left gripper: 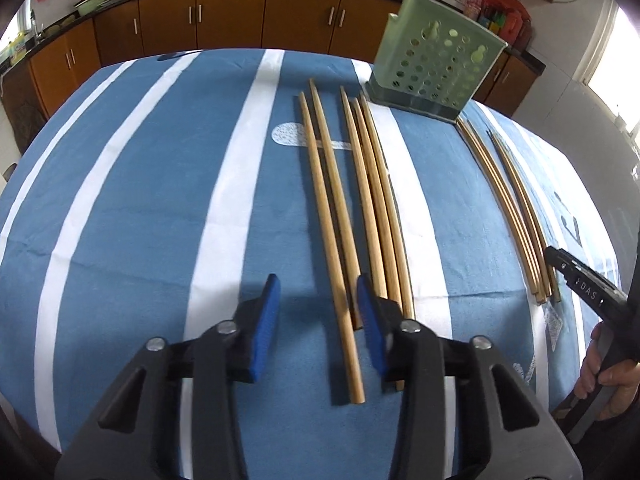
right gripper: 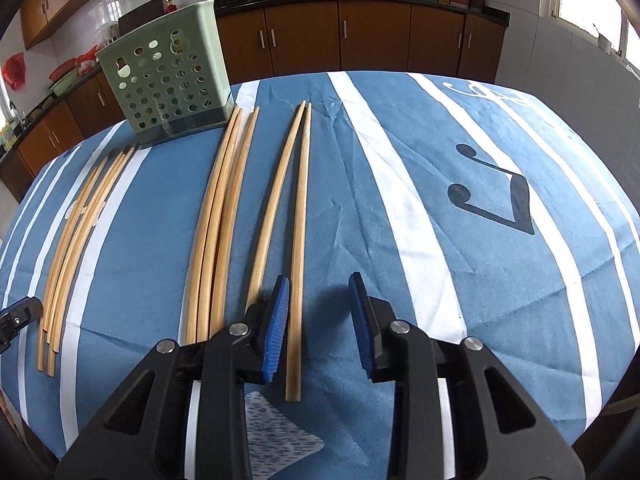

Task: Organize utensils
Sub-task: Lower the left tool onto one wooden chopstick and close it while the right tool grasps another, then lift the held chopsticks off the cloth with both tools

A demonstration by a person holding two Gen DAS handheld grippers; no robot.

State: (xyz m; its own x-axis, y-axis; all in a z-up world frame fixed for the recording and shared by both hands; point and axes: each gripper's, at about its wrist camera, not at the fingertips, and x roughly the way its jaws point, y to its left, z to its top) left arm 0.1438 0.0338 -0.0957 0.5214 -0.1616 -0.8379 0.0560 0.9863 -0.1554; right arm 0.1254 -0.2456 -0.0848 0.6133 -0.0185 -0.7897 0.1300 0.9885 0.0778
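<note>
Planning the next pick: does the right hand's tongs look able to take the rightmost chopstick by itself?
Probably yes. The right tongs already straddle that rightmost chopstick, pads not yet touching it. Its neighbour lies outside the left pad, and bare tablecloth lies on the other side.

Two fisheye views, one on each of my wrists, looked steeply down, close over the striped tablecloth (left gripper: 140, 200). Both shared the chopsticks (right gripper: 298, 240) and green perforated holder (left gripper: 436, 64).
</note>
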